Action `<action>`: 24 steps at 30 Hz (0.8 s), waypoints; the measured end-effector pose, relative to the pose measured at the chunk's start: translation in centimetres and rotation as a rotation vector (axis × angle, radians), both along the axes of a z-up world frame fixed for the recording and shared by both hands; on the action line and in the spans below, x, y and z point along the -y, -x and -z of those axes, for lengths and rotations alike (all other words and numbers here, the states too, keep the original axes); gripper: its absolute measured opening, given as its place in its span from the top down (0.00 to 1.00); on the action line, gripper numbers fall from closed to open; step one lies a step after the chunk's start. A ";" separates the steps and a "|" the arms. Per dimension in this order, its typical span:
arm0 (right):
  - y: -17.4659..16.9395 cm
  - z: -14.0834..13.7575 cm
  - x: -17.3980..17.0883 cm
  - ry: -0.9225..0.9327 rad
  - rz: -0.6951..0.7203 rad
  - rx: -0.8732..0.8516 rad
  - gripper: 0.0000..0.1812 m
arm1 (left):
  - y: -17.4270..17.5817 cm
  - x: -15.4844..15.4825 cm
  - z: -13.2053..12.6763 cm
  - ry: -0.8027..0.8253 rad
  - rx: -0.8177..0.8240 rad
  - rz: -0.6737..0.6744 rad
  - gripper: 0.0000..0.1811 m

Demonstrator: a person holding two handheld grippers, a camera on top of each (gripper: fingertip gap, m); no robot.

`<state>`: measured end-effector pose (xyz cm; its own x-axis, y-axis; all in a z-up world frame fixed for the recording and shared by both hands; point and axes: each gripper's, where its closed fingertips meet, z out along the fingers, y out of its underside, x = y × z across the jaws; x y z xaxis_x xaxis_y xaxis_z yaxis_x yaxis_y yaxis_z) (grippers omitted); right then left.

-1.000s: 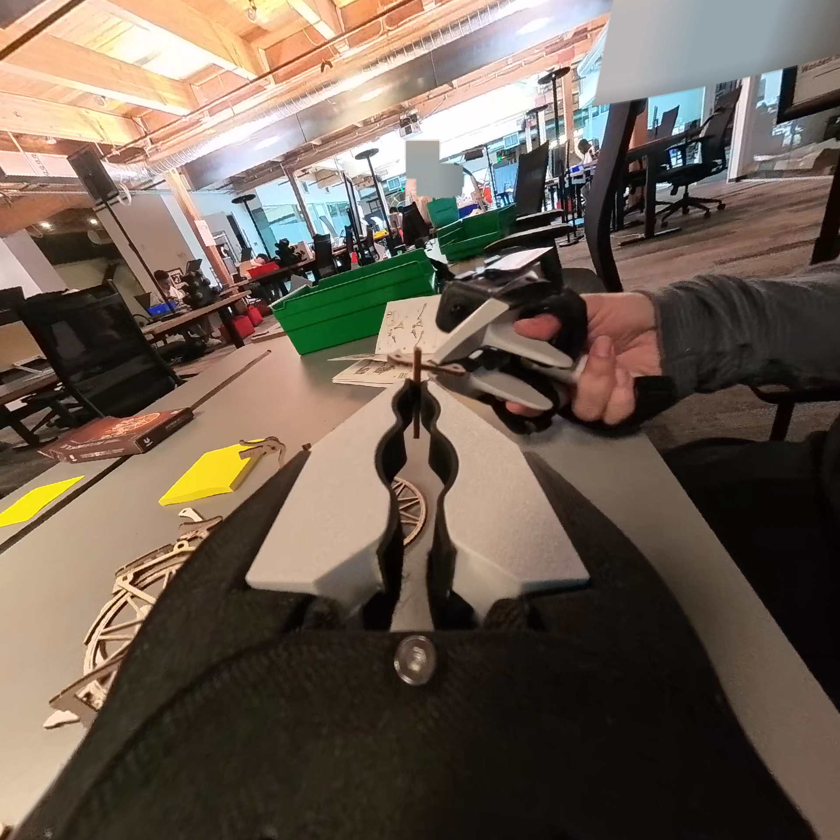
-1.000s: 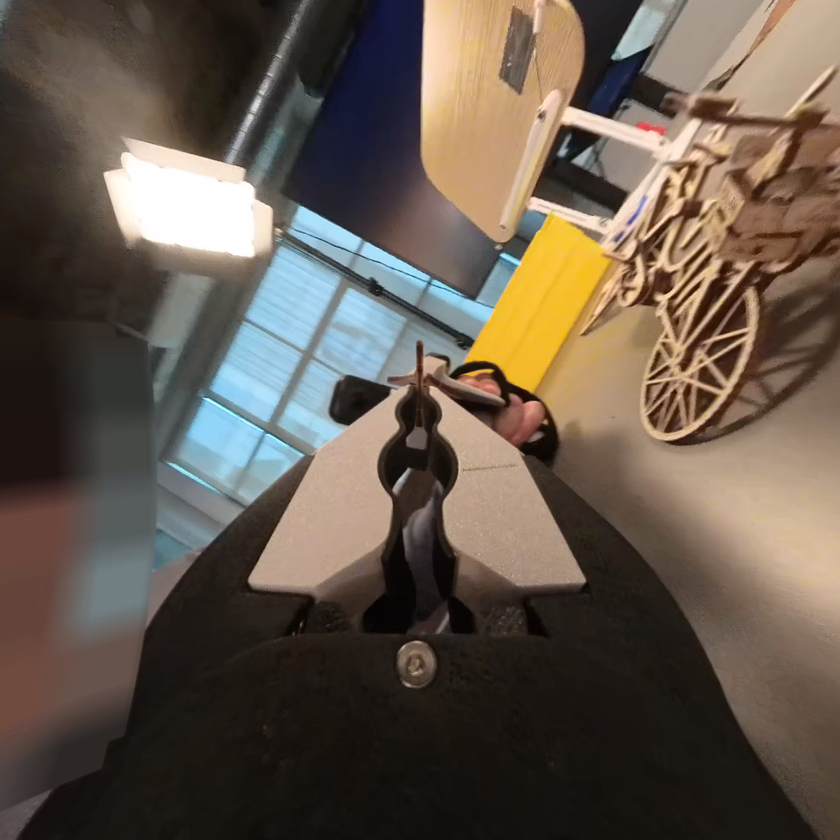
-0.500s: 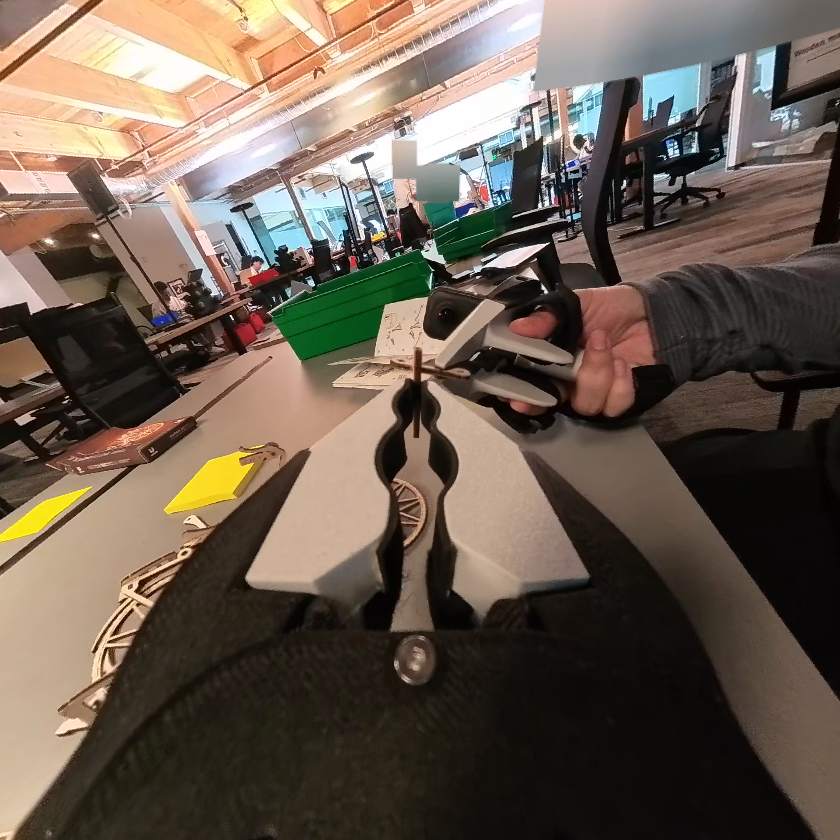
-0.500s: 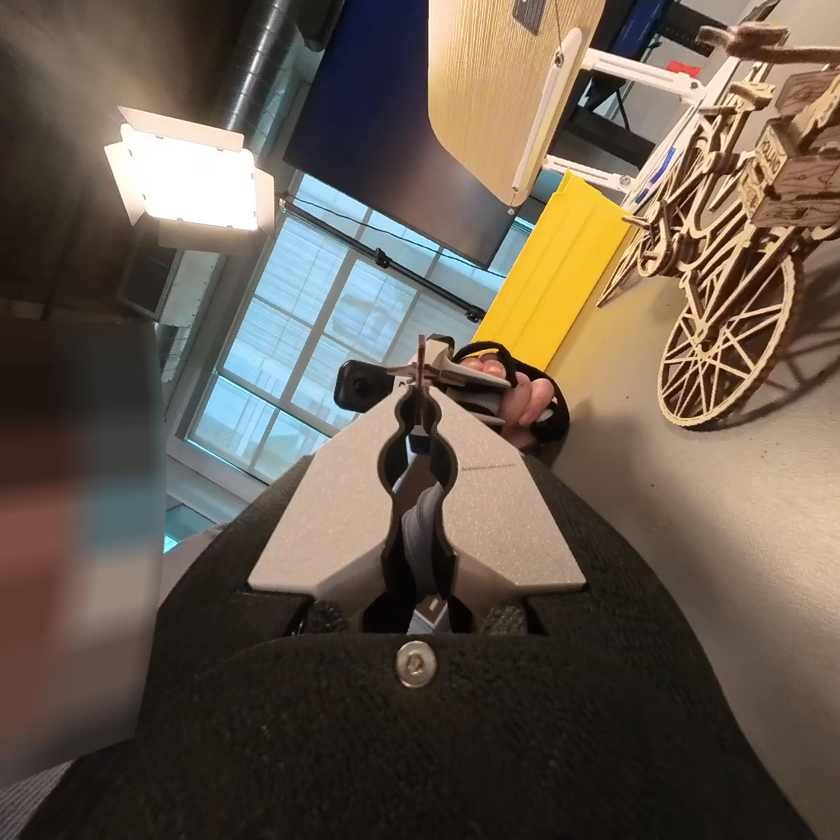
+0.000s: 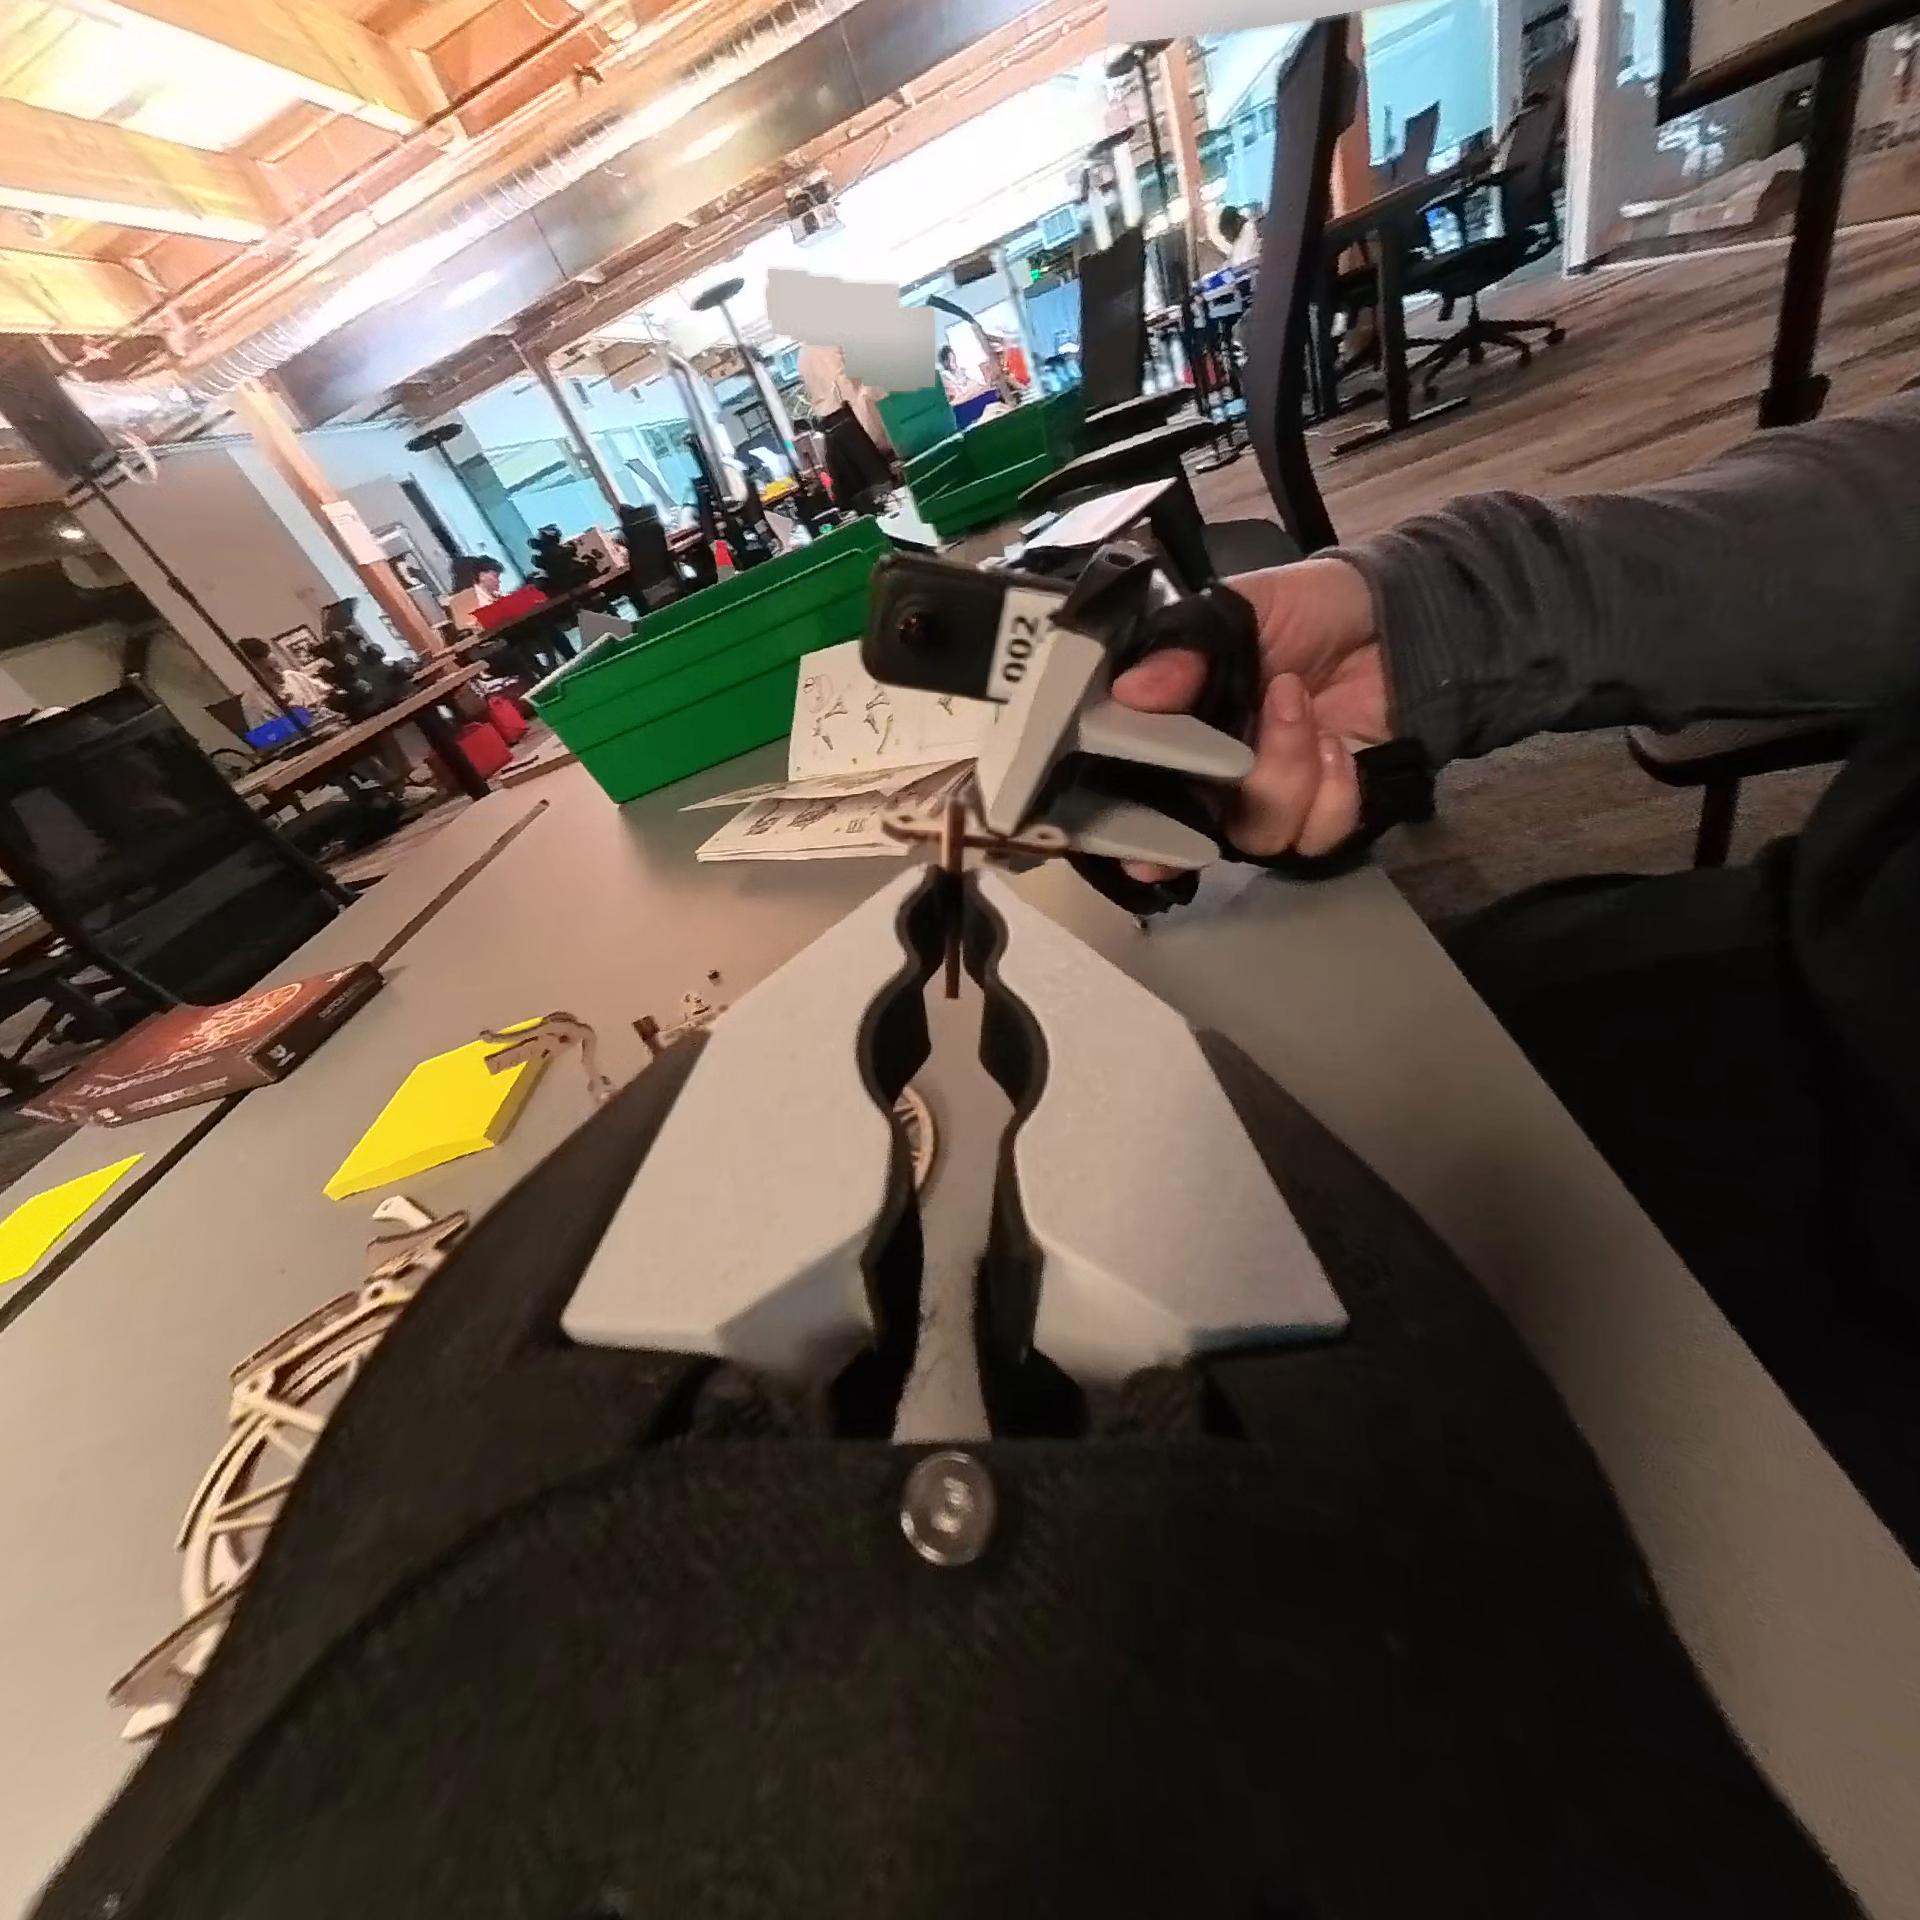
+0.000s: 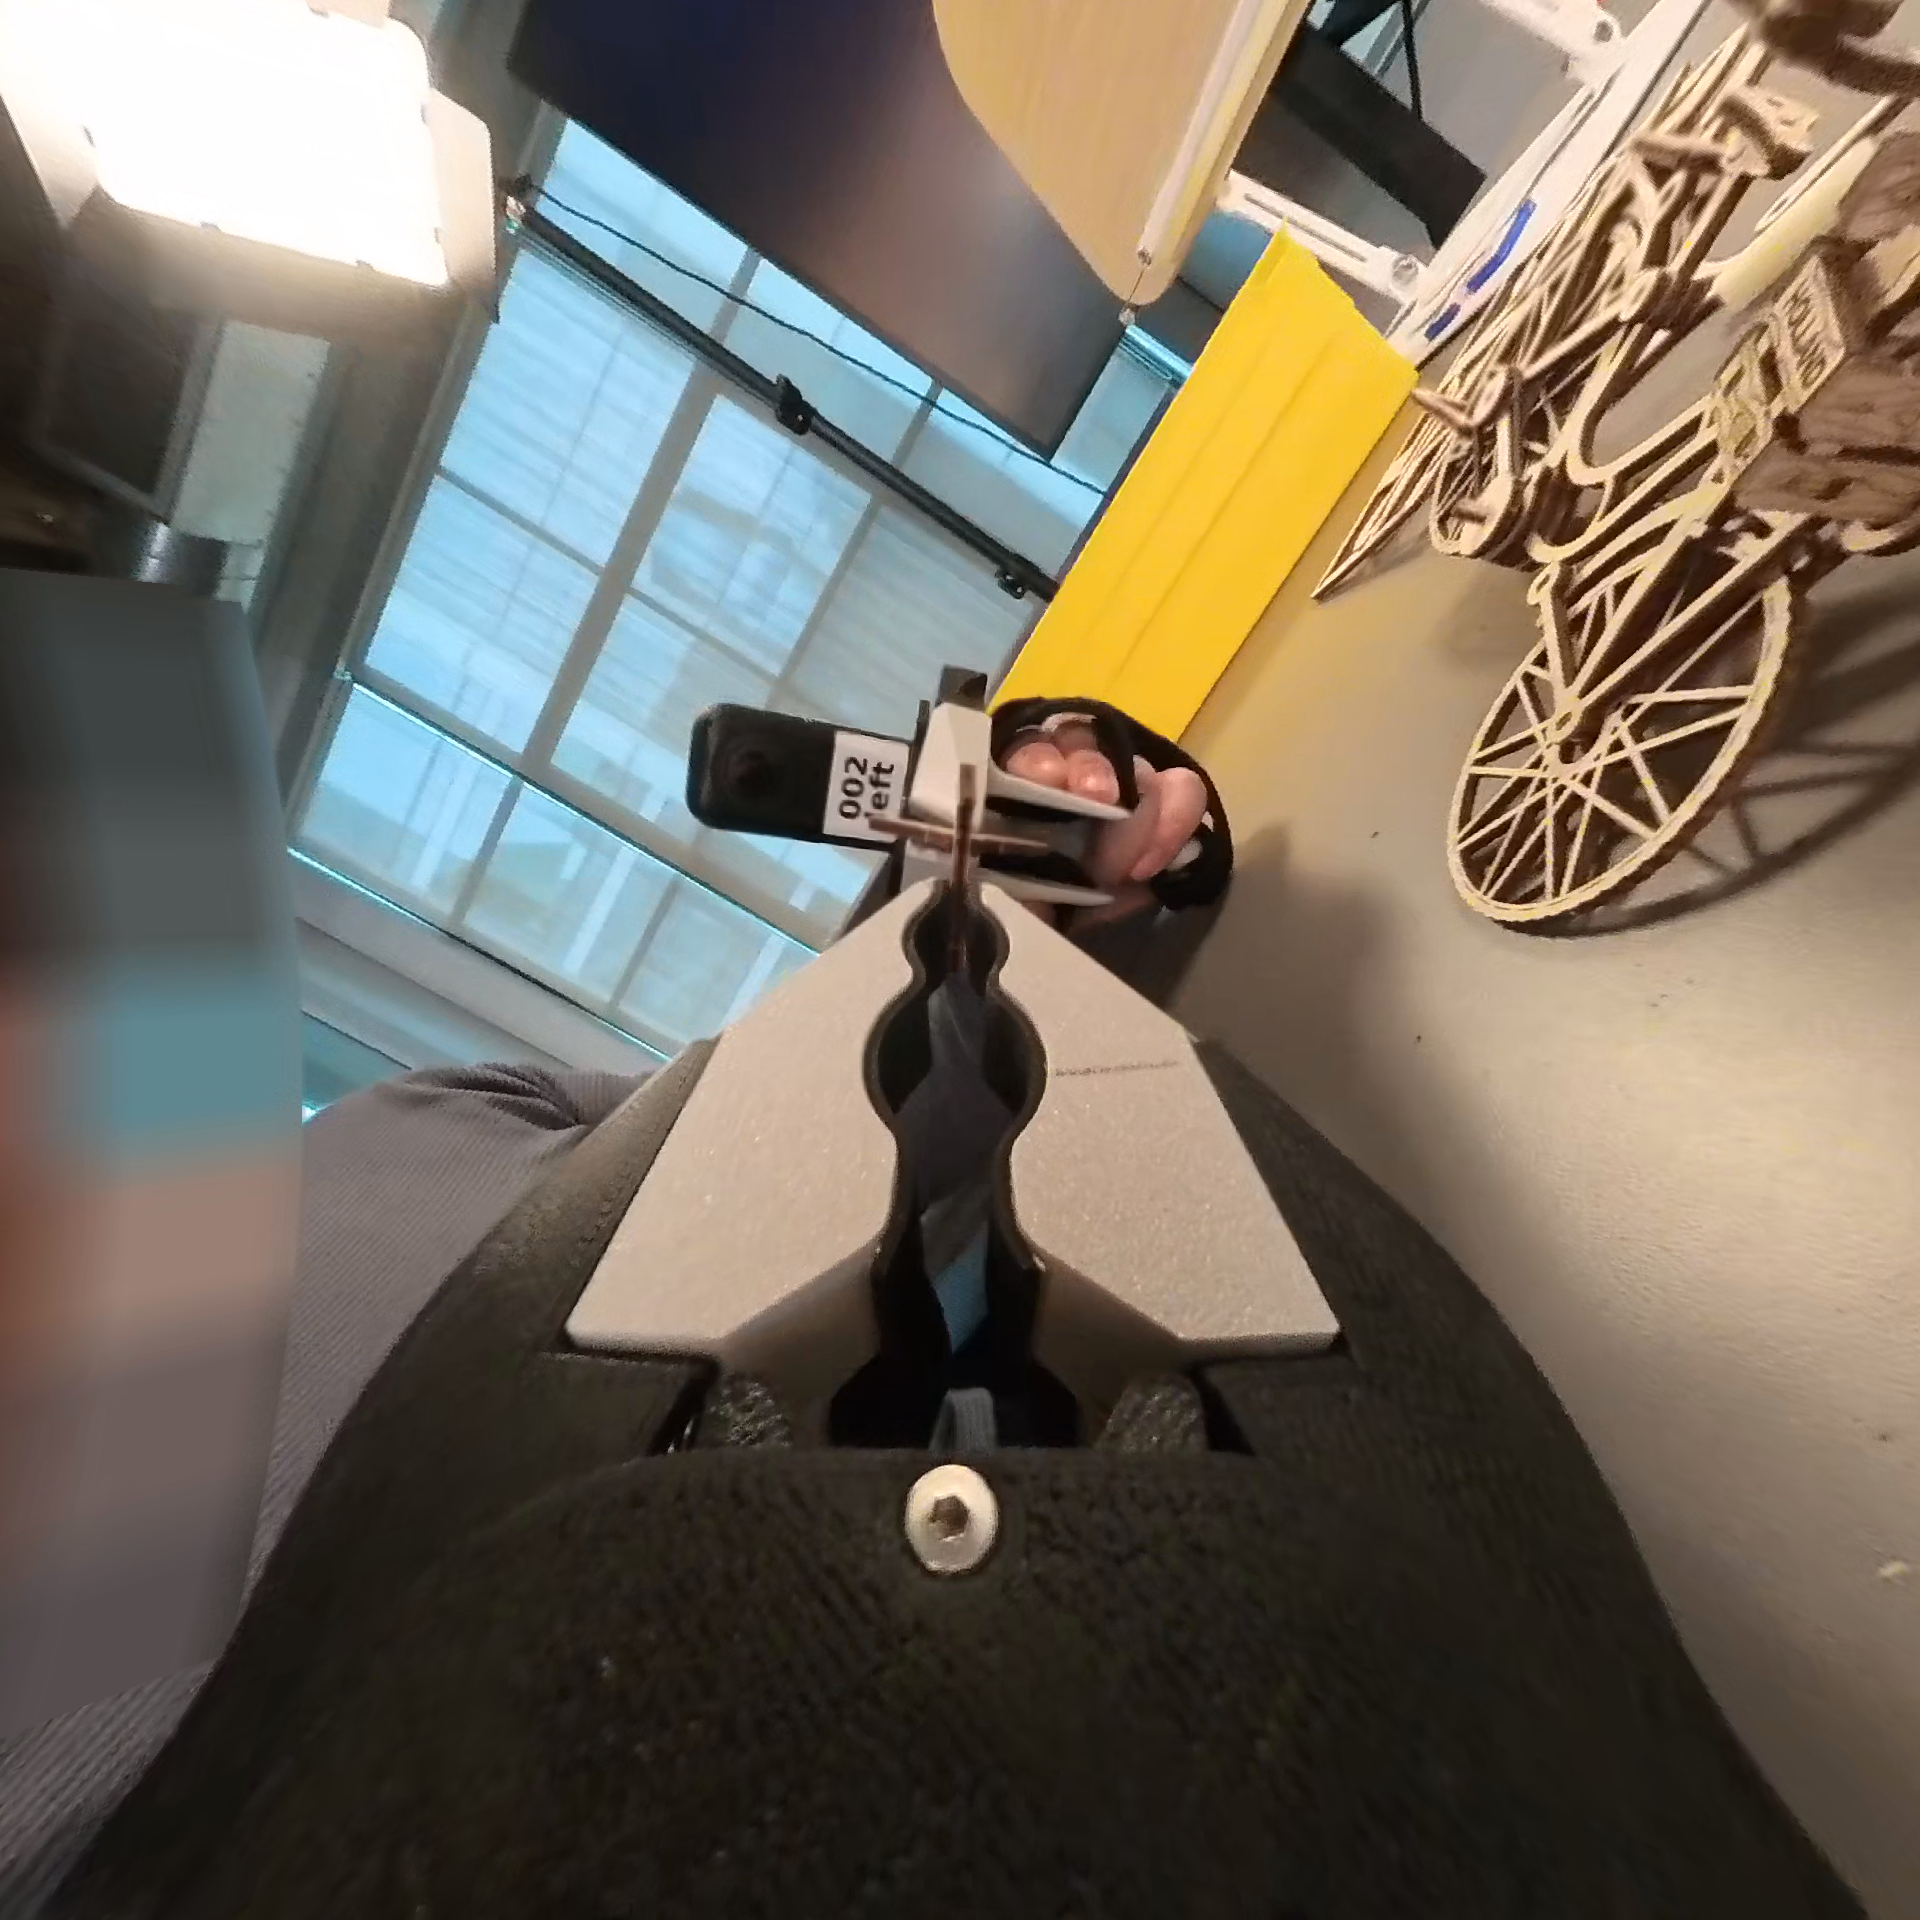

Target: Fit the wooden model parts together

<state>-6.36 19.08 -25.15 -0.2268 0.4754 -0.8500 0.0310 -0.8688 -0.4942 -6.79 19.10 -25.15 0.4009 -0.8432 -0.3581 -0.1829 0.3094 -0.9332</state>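
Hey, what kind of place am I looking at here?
Probably an open-plan office or workshop: rows of desks with office chairs, exposed wooden ceiling beams, and green bins on a grey worktable.

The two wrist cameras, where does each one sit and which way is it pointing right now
Left wrist view: on the left gripper, looking along its fingers across the grey table at the right gripper and its hand.
Right wrist view: on the right gripper, rolled sideways, facing the left gripper and the wooden bicycle model.
Shared: the two crossed wooden parts, one held by each gripper.
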 end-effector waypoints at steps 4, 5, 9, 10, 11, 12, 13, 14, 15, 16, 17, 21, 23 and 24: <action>-0.3 0.3 0.1 -0.035 -0.025 0.033 1.00 | -0.4 0.6 0.4 0.006 -0.029 0.040 1.00; -0.4 0.4 0.3 -0.030 -0.039 0.039 1.00 | -0.4 0.5 0.5 0.003 -0.032 0.035 1.00; -0.4 0.6 0.3 -0.015 -0.049 0.048 1.00 | -0.3 0.2 0.5 0.001 -0.034 0.015 1.00; -0.4 0.6 0.3 -0.014 -0.049 0.047 1.00 | -0.4 0.3 0.5 0.002 -0.032 0.017 1.00; -0.4 0.6 0.3 -0.011 -0.050 0.045 1.00 | -0.3 0.3 0.4 0.005 -0.027 0.021 1.00; -0.4 0.6 0.5 -0.009 -0.056 0.044 1.00 | -0.4 0.4 0.4 0.008 -0.024 0.023 1.00; -0.3 0.6 0.6 -0.009 -0.063 0.046 1.00 | -0.4 0.3 0.4 0.009 -0.023 0.017 1.00; -0.2 0.7 0.8 -0.012 -0.073 0.053 1.00 | -0.3 0.1 0.3 0.010 -0.019 0.005 1.00; -0.1 0.8 1.0 -0.017 -0.083 0.063 1.00 | -0.2 -0.2 0.2 0.015 -0.009 -0.013 1.00; 0.0 0.9 1.1 -0.021 -0.084 0.068 1.00 | 0.0 -0.3 0.2 0.022 -0.001 -0.016 1.00; 0.2 0.9 1.1 -0.020 -0.085 0.067 1.00 | 0.0 -0.2 0.1 0.030 0.003 -0.007 1.00; 0.2 0.9 1.1 -0.013 -0.086 0.067 1.00 | 0.1 -0.1 0.1 0.038 0.005 0.003 1.00; 0.2 1.0 1.1 -0.015 -0.085 0.073 1.00 | 0.2 0.0 0.2 0.039 -0.002 0.012 1.00; 0.1 0.9 0.9 -0.012 -0.069 0.067 1.00 | 0.0 0.3 0.4 0.038 -0.018 0.035 1.00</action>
